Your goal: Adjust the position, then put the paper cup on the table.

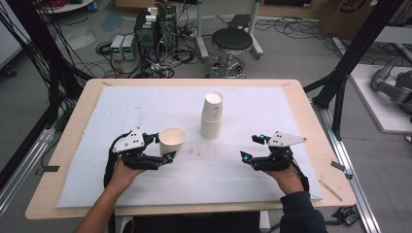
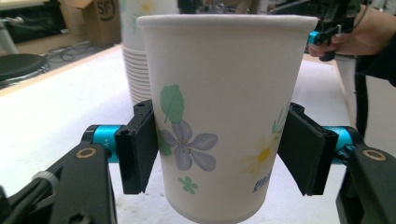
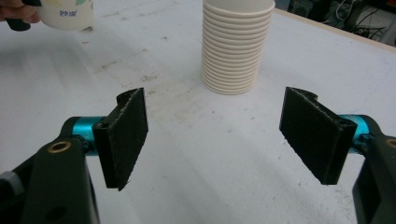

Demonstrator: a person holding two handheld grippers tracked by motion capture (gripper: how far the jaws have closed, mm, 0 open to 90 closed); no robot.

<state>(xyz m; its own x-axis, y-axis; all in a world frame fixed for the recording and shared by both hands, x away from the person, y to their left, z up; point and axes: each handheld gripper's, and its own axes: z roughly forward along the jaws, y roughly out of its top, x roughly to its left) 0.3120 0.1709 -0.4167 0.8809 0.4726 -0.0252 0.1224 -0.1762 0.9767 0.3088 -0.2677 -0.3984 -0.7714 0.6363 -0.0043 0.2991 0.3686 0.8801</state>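
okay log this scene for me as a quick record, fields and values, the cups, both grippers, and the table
single cup: upright paper cup with flower print, between the left gripper's jaws
left gripper: shut on the single cup, both pads against its sides
cup stack: nested paper cups, upright near the table's middle, untouched
right gripper: open, jaws wide apart, nothing between them, pointed toward the cup stack
table: wooden top covered by a white mat

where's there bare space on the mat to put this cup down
Bare patches: the white mat left of the held cup, the near strip between the left gripper and right gripper, and the far right corner past the cup stack. It is tightest between cup and stack.
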